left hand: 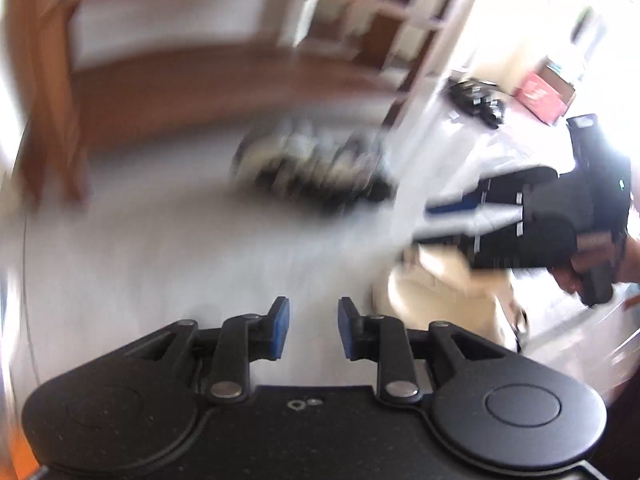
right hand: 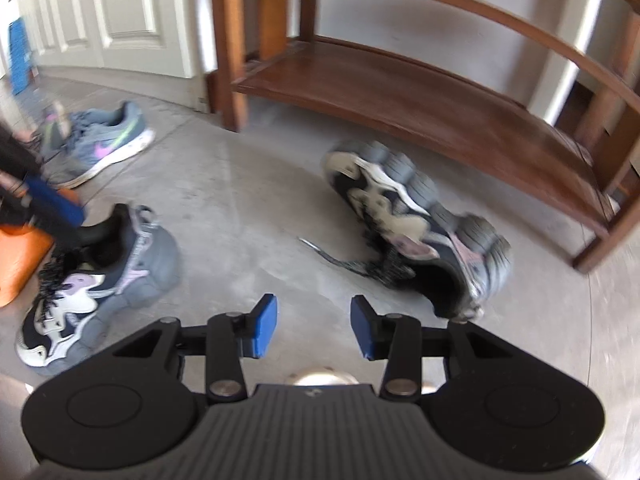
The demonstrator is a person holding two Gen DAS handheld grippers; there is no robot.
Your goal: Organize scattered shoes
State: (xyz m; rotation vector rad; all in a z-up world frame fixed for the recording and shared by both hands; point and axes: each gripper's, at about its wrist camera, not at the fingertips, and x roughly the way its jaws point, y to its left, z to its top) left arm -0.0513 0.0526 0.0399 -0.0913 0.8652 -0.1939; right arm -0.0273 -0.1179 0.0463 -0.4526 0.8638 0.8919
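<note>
A chunky grey, black and white sneaker (right hand: 416,220) lies tipped on its side on the floor just before the low wooden bench (right hand: 400,100). My right gripper (right hand: 314,326) hovers open above the floor near it, nothing between its pads. Its mate (right hand: 100,280) stands upright at the left, and a blue pad (right hand: 56,200) of my left gripper sits just above its heel. A blue-grey sneaker (right hand: 100,140) rests further back. The left wrist view is blurred: my left gripper (left hand: 314,328) is open and empty, with a smeared sneaker (left hand: 312,168) ahead and the right gripper (left hand: 452,216) at the right.
A white panelled door (right hand: 120,20) stands left of the bench. An orange object (right hand: 20,260) lies at the left edge. In the left wrist view a dark shoe (left hand: 476,100) and a red box (left hand: 540,96) sit far off; a cream shape (left hand: 432,292) lies under the right gripper.
</note>
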